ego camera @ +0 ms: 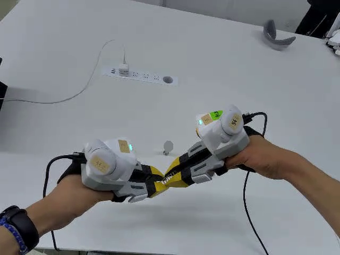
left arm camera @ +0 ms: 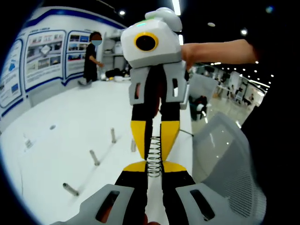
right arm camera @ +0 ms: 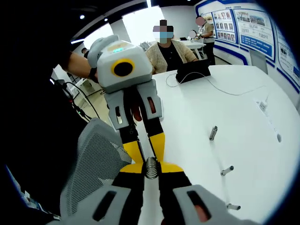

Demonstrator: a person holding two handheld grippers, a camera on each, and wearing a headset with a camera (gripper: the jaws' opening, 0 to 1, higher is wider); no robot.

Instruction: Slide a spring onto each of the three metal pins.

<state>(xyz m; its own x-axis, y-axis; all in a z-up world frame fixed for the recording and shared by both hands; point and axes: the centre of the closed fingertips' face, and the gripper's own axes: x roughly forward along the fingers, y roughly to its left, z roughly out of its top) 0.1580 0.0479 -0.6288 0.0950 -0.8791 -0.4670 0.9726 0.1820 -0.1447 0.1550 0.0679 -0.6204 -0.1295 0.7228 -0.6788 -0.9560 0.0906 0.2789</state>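
My left gripper (left arm camera: 154,168) and right gripper (right arm camera: 151,165): white-grey housings, black jaws, yellow tips. Green LED (ego camera: 215,114) lit on the right one. The spring (left arm camera: 154,157) is bare silver wire, the pins (left arm camera: 94,157) dull grey metal. Plain white table (ego camera: 223,69), white power strip (ego camera: 139,75), black gripper cables (ego camera: 247,202). My wristband (ego camera: 18,226) is black over blue.

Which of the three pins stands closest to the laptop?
The far-end pin in the right gripper view's row; the other two stand farther from the laptop.
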